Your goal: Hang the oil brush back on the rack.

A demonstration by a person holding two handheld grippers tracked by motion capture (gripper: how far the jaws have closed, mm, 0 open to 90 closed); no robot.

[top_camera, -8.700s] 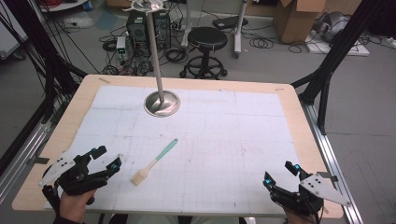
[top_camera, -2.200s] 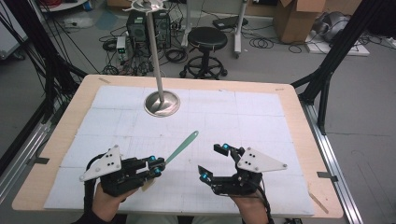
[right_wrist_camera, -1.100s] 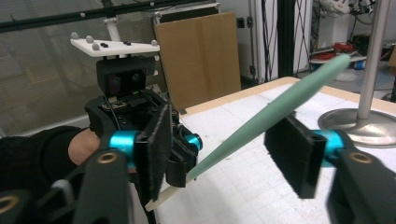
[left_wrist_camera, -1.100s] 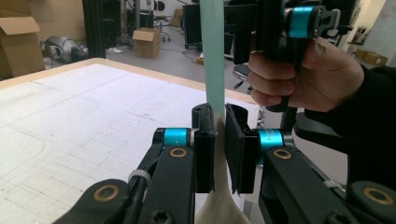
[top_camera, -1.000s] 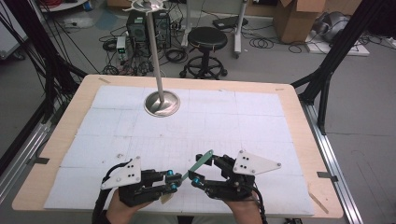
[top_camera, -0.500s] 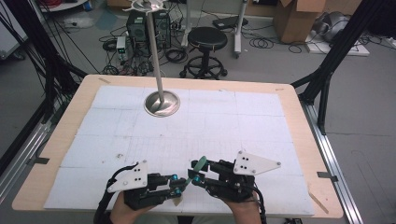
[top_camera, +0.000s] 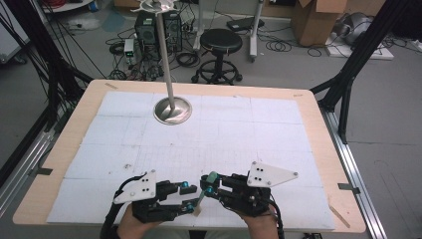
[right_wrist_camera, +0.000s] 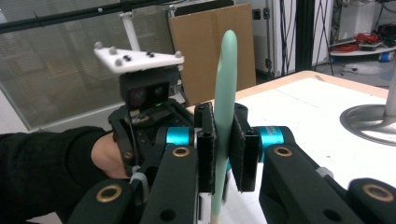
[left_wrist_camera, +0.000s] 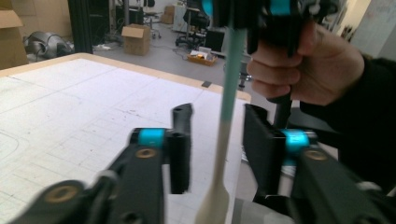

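Note:
A brush with a teal handle (top_camera: 203,191) and a pale head stands nearly upright just above the table's front edge. My right gripper (top_camera: 209,185) is shut on the teal handle (right_wrist_camera: 225,93), its pads pressed flat against both sides. My left gripper (top_camera: 189,197) is open, and in the left gripper view its jaws stand on either side of the lower handle (left_wrist_camera: 228,107) with a gap on each side. The pale head (left_wrist_camera: 212,205) hangs below those jaws. The right hand (left_wrist_camera: 303,65) holds its gripper above.
A metal stand with a round base (top_camera: 172,110) and a tall pole (top_camera: 166,55) rises at the back left of the white gridded mat (top_camera: 239,134). The wooden table edge (top_camera: 323,129) frames the mat. The left gripper's white plate (right_wrist_camera: 137,58) faces the right gripper.
The left gripper picked the brush up and passed it over. Over the last second both grippers drew together at the front edge, and the brush tipped more upright in the right gripper.

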